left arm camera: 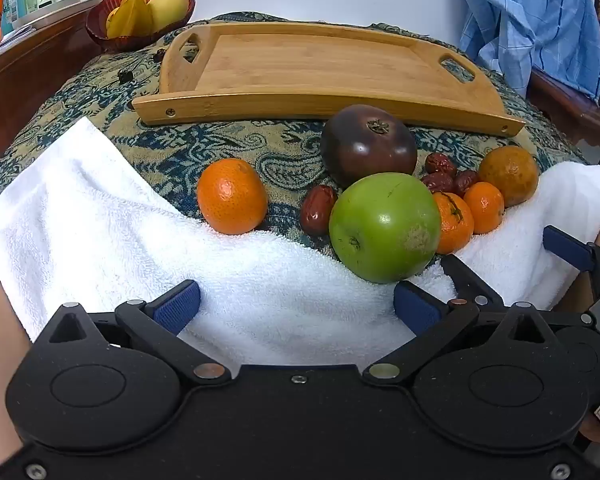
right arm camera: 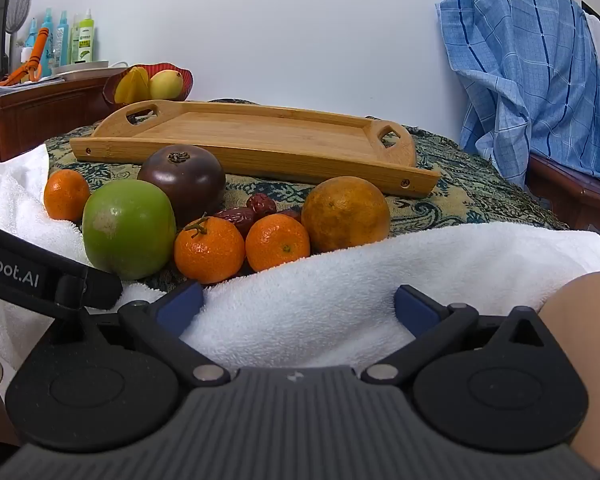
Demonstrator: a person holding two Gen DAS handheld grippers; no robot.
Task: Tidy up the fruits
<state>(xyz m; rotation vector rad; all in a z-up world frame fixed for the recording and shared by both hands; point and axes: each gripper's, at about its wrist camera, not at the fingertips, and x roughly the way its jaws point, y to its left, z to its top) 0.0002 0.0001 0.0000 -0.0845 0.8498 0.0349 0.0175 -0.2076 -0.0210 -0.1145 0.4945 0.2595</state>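
Paisley-clothed table (left arm camera: 228, 148) with fruit, perhaps dates (left arm camera: 317, 210); left claw (left arm camera: 296, 306), right claw (right arm camera: 298, 304) wide, empty.

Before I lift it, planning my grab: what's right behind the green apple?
Behind the green apple sits the dark purple fruit, with a red date beside it. Their contact is hidden.

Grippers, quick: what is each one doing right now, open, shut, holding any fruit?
Left gripper: open, holding nothing, over the white towel.
Right gripper: open, holding nothing, also over the towel.
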